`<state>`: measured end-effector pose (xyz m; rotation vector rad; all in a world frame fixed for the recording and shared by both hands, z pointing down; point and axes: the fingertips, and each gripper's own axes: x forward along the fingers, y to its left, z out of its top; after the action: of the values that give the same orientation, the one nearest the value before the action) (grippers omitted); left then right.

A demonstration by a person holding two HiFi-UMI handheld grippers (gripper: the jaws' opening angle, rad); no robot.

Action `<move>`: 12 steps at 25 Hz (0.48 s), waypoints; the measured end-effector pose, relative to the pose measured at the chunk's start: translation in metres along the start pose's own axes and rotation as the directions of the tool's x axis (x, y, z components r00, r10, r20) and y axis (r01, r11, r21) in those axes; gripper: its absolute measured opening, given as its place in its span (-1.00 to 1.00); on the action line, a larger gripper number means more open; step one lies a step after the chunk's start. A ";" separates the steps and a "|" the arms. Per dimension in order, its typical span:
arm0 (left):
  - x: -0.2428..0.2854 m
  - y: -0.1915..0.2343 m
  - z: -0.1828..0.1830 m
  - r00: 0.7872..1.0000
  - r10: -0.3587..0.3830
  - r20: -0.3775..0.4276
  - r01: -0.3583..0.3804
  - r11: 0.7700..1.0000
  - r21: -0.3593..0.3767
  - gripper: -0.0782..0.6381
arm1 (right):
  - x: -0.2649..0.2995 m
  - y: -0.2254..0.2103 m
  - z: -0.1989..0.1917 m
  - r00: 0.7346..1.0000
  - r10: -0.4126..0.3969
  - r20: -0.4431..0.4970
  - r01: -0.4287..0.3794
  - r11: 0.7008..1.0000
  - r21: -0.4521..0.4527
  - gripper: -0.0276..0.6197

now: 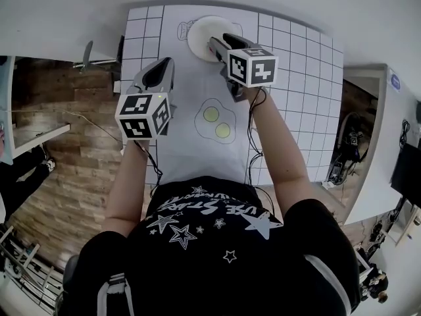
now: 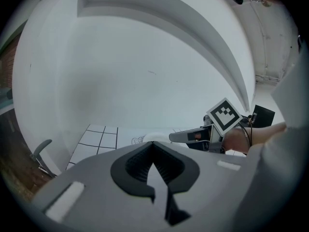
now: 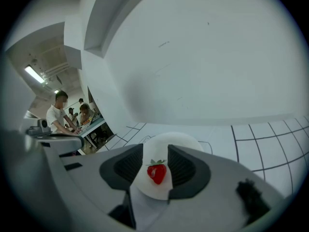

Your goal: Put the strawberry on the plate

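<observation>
While the right gripper [image 3: 155, 150] is hanging over the round white plate [image 3: 176, 138], its two dark ribbed fingers [image 3: 129, 164] are standing apart. The small red strawberry with a green leafy cap [image 3: 157, 172] is showing in the gap between them, against the plate's white surface. It is sitting about midway between the two pads and seems to be touching neither. Its long axis is running along the gap, parallel to the fingers. The green cap is pointing toward the fingertips and the red tip is pointing back toward the gripper's body.

From the head view the right gripper [image 1: 214, 45] is reaching over the plate [image 1: 197, 35], and its fingers are hiding the strawberry there. The left gripper [image 1: 166, 64] is hanging off to the left of those fingers, away from the plate. Its own fingers [image 2: 140, 161] are pressing together with nothing between them.

Both grippers are carrying cubes with black-and-white square markers [image 1: 253, 66]. Behind the right fingers, a line drawing of two fried eggs with yellow-green yolks [image 1: 217, 120] is lying on the white gridded mat [image 1: 289, 97]. White lettering among stars is crossing the person's black shirt [image 1: 210, 209]; it is facing away from the camera, and only "STAR" is reading clearly.
</observation>
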<state>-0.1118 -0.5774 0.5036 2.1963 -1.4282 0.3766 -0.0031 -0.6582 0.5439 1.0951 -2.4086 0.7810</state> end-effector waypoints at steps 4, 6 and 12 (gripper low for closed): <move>-0.013 -0.004 0.006 1.000 0.004 0.024 -0.004 1.000 0.005 -0.76 | -0.017 0.004 0.005 1.000 -0.017 0.019 0.017 1.000 -0.014 -0.43; -0.020 -0.006 0.009 0.999 0.003 0.035 -0.003 1.000 0.007 -0.76 | -0.025 0.007 0.008 0.999 -0.028 0.025 0.029 0.999 -0.025 -0.43; -0.051 -0.017 0.010 0.998 -0.006 0.069 0.005 1.000 0.013 -0.76 | -0.057 0.027 0.019 0.996 -0.036 0.085 0.039 0.999 -0.031 -0.58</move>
<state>-0.1176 -0.5374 0.4667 2.2429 -1.4589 0.3110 0.0095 -0.6234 0.4892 1.1792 -2.4533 0.6936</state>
